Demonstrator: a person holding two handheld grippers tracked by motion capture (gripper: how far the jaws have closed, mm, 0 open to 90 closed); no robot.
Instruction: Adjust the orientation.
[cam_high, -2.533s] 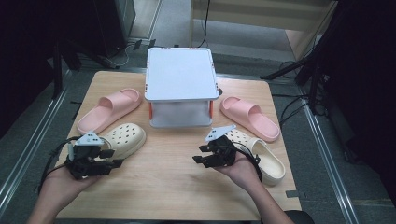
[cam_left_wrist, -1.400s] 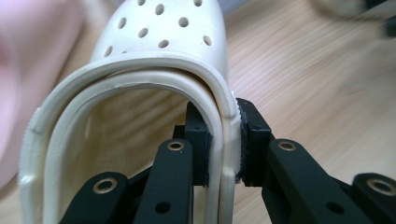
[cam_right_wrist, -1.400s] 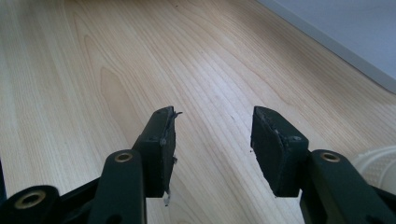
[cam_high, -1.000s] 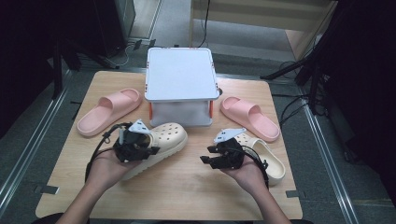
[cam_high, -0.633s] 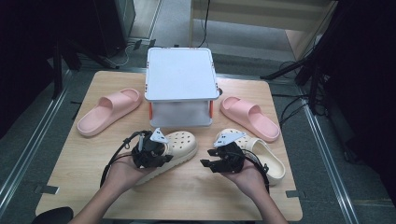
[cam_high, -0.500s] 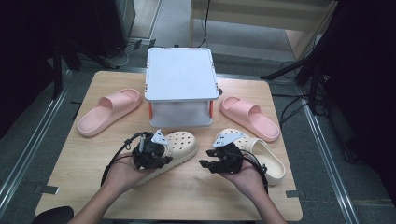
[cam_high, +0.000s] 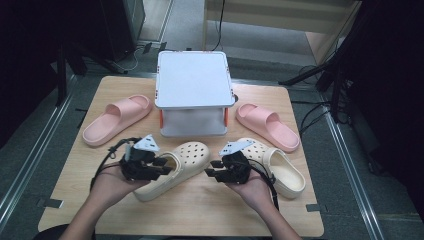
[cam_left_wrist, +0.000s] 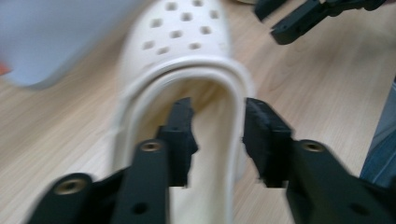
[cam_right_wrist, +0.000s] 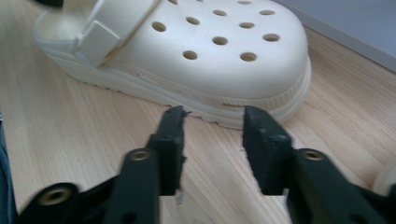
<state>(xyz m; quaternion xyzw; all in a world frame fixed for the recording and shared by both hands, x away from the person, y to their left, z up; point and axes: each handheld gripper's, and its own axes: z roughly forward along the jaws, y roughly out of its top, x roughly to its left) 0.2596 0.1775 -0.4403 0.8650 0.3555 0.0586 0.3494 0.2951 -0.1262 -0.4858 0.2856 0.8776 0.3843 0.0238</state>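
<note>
A cream perforated clog (cam_high: 192, 155) lies on the wooden table in front of the white box, and also shows in the left gripper view (cam_left_wrist: 187, 32) and the right gripper view (cam_right_wrist: 224, 56). My left gripper (cam_high: 162, 167) (cam_left_wrist: 217, 109) straddles the rim of its heel opening, one jaw inside the shoe and one outside. Its jaws have just been opening and do not clamp the rim. My right gripper (cam_high: 212, 170) (cam_right_wrist: 212, 116) points at the clog's toe from the right. Its jaws have just been closing, with only bare wood between them. A second cream clog (cam_high: 282, 167) lies by my right hand.
A white lidded box (cam_high: 194, 92) stands at the table's back centre. One pink slide (cam_high: 115, 120) lies left of it, another (cam_high: 267, 125) right of it. The table's front edge (cam_high: 200, 230) is close to my forearms. The right gripper's jaws (cam_left_wrist: 303, 18) show in the left gripper view.
The left hand brought the cream clog from the left to the table's middle, then drew back a little with wider jaws. The right gripper's jaws narrowed; that hand stayed put.
</note>
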